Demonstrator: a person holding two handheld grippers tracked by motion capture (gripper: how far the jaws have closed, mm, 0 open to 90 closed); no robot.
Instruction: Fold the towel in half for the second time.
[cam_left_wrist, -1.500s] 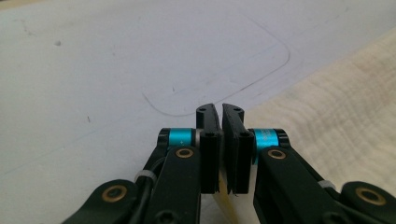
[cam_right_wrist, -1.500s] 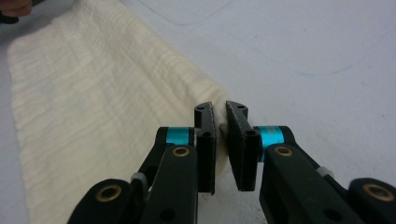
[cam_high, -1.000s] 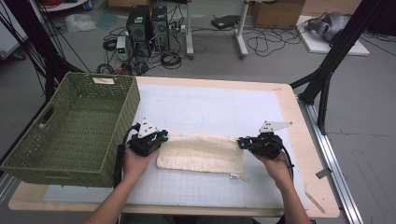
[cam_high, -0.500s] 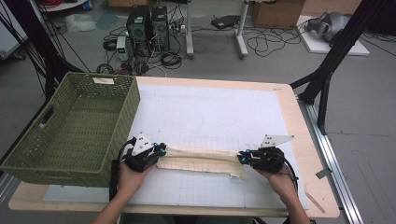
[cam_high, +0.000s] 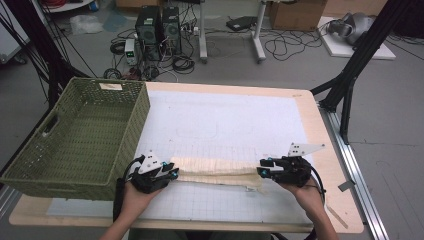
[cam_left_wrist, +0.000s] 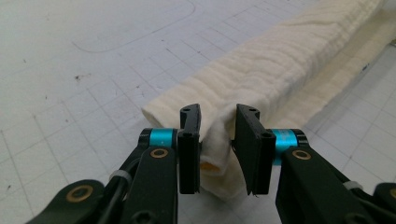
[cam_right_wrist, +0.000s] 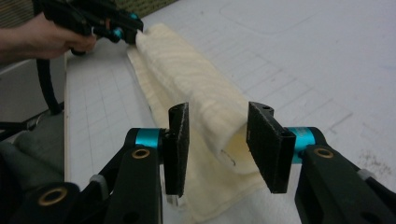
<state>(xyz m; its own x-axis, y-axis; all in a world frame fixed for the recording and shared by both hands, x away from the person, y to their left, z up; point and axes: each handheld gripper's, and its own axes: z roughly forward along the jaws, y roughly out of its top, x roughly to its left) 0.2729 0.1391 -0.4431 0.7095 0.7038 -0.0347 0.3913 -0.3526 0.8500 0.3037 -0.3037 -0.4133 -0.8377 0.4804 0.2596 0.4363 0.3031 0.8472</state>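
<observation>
1. Cream towel (cam_high: 215, 171), folded into a long narrow band, lies on the white gridded mat (cam_high: 225, 120) near the table's front edge, stretched between the two grippers.
2. Left gripper (cam_high: 171, 173), high view: it meets the towel's left end, just beside the green woven basket (cam_high: 80, 135), which stands at the table's left edge.
3. Left gripper (cam_left_wrist: 218, 140), left gripper view: the folded end of the towel (cam_left_wrist: 261, 79) sits between the two black jaws. The jaws have just been opening; the left pad touches the cloth, while a narrow gap shows at the right pad, so the grip is released.
4. Right gripper (cam_high: 261, 171), high view: it meets the towel's right end, well apart from the basket.
5. Right gripper (cam_right_wrist: 218, 140), right gripper view: the rolled upper fold of the towel (cam_right_wrist: 187, 79) lies between the jaws, with clear space on either side. These jaws have also just been opening, and neither pad presses on the cloth. A flat lower layer spreads on the mat beneath them.
6. Far end, same view: the left gripper (cam_right_wrist: 133, 28) and the hand (cam_right_wrist: 42, 39) bearing it sit at the opposite end of the towel.
</observation>
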